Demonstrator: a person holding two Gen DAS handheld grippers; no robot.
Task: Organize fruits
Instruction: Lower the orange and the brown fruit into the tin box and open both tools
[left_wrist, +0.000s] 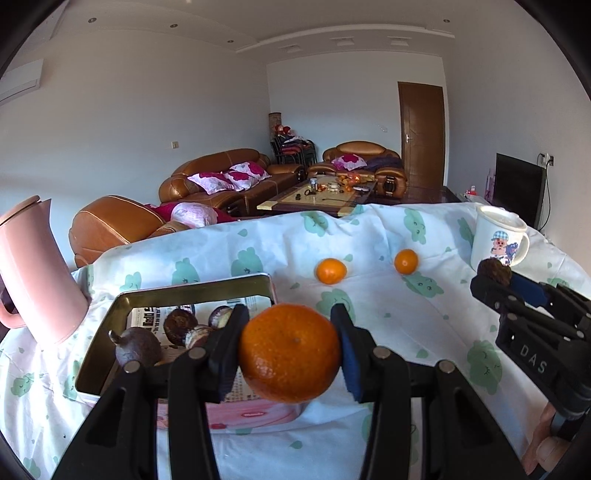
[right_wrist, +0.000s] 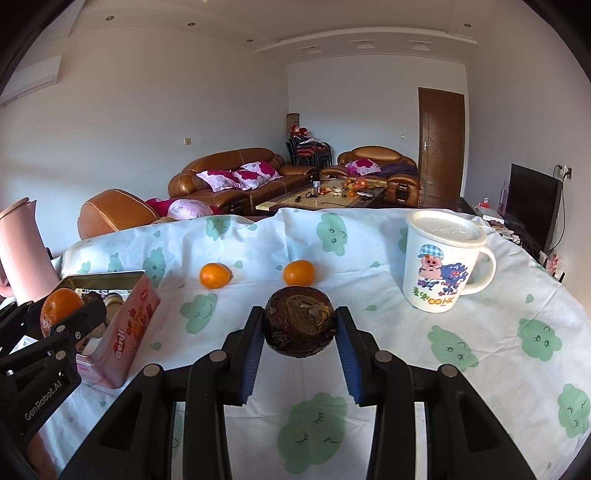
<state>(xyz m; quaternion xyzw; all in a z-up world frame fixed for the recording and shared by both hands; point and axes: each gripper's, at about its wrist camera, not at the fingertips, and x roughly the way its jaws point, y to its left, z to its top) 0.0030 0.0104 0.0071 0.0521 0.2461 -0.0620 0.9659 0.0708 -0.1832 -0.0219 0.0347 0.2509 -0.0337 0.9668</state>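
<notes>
While both grippers are loaded, the step in hand is judged to be carriage of fruit to the tin. An orange (left_wrist: 290, 352) is gripped between the jaws of the left gripper (left_wrist: 290, 350), held above the near right corner of the tin (left_wrist: 184, 291). A dark fruit (right_wrist: 300, 320) is clenched in the jaws of the right gripper (right_wrist: 300, 332), held clear of the surface (right_wrist: 461, 332) and well apart from the tin.

Two small oranges (left_wrist: 331, 271) (left_wrist: 406, 261) are noted loose on the surface, near each other, beyond both grippers.

Inside the tin, several dark fruits (left_wrist: 179, 325) are seen on printed paper — no orange is seen among them. It is therefore judged that the dark fruit belongs there; the orange's destination cannot be told. The next move calls for the right gripper to be brought leftward over the tin's rim and lowered before release — the left gripper would need to be cleared from that path.

A lidded mug (right_wrist: 443, 258) stands at right; its contents are hidden. A pink jug (left_wrist: 33, 273) stands just beside the tin at left.
</notes>
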